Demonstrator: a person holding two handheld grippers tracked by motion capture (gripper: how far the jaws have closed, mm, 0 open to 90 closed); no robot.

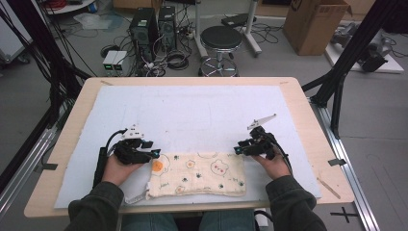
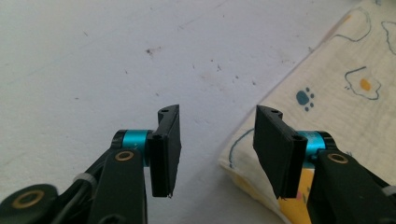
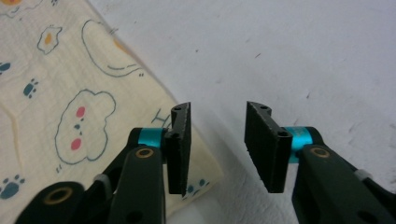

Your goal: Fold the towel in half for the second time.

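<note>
Cloth (image 1: pixel 197 174), cream and printed with bears, is laid folded at the tabletop's (image 1: pixel 293 96) 6 o'clock edge. Left tongs (image 1: pixel 155 153) are held released at its 10 o'clock corner, right tongs (image 1: pixel 237 149) released at its 2 o'clock corner.

The right tool (image 3: pixel 217 149) hangs over the white surface (image 3: pixel 289 51), its two ribbed black jaws standing apart with bare white showing in the gap between them. A folded cream cloth (image 3: pixel 70 88), printed with bear faces, paw prints and fried eggs, covers the left of the frame. Its corner runs under the left jaw and ends just short of the gap. Teal collars sit behind both jaws. Small dark specks dot the surface.
</note>
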